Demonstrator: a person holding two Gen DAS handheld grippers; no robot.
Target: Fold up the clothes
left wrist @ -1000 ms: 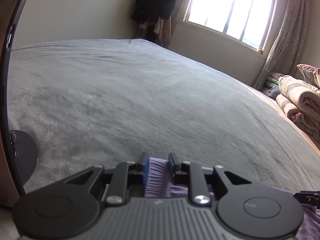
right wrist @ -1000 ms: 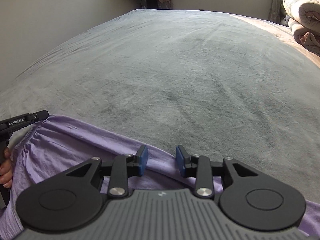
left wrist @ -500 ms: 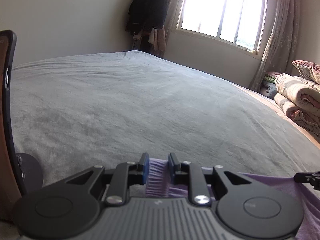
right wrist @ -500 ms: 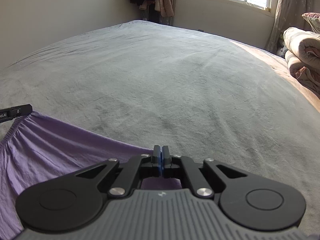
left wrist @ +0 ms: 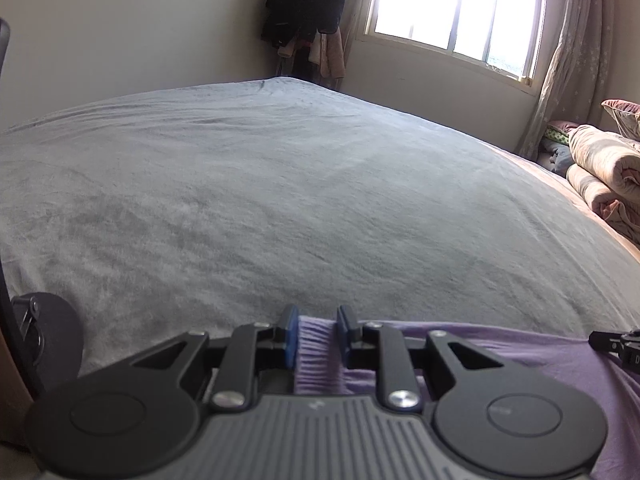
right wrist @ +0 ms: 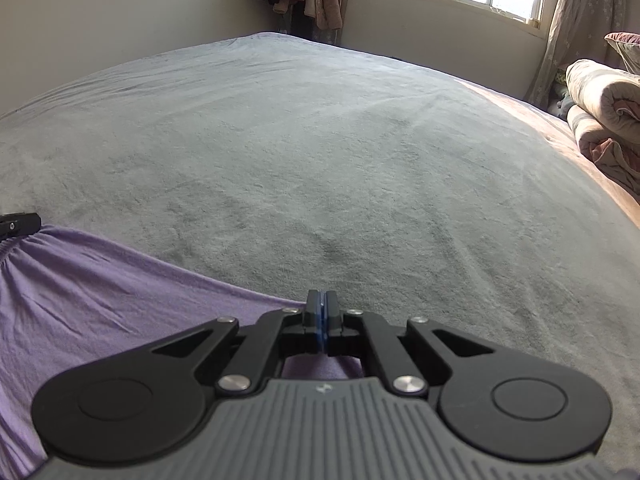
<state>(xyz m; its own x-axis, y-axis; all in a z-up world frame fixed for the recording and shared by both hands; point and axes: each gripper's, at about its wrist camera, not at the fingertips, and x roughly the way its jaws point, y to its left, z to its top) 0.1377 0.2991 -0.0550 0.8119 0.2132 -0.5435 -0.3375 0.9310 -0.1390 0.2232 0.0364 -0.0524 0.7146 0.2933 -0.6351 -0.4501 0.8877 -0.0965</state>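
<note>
1. Left gripper [left wrist: 317, 334]: jaws part-spread with a bunched, ribbed edge of the purple garment [right wrist: 80, 280] filling the gap between the blue pads, gripped as a second ago; camera pitched up since then, window and hanging clothes now higher above the bed [left wrist: 280, 200].
2. Purple garment: stretched as one sheet between both grippers at the near edge of the bed, upper hem drawn fairly taut, the rest dropping out of view below.
3. Right gripper [right wrist: 321, 326]: jaws pressed together on the garment's far corner, cloth showing just behind the pads; spread wide over that hem a second ago, closed half a second ago.
4. Meaning for the task: both top corners now held, garment apparently lifted off the bed, ready to be shaken flat or laid out for a fold; which fold stage, not settled.
</note>
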